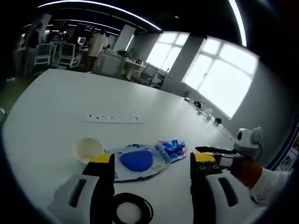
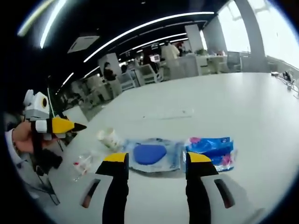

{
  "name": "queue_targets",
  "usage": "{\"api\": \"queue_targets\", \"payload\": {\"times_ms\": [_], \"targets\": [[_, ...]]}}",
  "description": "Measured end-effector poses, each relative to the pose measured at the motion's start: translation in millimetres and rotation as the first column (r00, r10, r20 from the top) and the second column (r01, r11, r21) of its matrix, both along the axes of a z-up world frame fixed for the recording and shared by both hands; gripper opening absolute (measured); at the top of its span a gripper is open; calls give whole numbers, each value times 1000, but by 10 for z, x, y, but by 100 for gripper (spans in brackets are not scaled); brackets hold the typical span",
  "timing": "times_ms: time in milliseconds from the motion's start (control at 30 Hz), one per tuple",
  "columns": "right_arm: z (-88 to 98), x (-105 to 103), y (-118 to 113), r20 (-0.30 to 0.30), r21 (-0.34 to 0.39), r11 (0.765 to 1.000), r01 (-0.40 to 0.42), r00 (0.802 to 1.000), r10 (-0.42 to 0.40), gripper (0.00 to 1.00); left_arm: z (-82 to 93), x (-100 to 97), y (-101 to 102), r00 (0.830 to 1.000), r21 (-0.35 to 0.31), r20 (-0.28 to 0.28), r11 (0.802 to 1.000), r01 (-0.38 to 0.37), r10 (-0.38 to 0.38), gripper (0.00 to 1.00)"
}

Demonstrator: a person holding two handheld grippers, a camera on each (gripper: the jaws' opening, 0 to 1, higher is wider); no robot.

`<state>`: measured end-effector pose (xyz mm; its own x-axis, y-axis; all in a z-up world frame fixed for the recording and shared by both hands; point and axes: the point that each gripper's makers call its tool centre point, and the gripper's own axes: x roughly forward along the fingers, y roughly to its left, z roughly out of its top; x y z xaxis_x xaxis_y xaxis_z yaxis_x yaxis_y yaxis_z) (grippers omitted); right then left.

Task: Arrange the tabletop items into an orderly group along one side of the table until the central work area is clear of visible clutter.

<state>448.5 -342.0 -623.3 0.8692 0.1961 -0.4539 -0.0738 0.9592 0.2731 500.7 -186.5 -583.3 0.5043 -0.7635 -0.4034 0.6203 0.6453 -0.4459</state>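
A clear packet with a round blue pad lies flat on the white table, just beyond both pairs of jaws. Beside it lies a blue and pink packet. A small white cup rests on the packet's other side. My left gripper is open, its jaws wide apart with nothing between them; it also shows at the left of the right gripper view. My right gripper is open and empty too, and enters the left gripper view from the right.
A black cable ring lies close under the left jaws. A white power strip lies further out on the table. A small clear plastic piece sits near the table edge. People and chairs stand beyond the far end.
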Motion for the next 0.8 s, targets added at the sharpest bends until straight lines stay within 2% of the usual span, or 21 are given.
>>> {"api": "queue_targets", "payload": {"times_ms": [500,800], "targets": [[181,-110,646,2,-4,994,-106,994,106,46,169,-148,625,998,-22,22,998,-58,59,68],[73,-188,1021,-30,0,983,-182,983,182,45,146,-317,1016,996,-14,31,996,-85,86,68]]}}
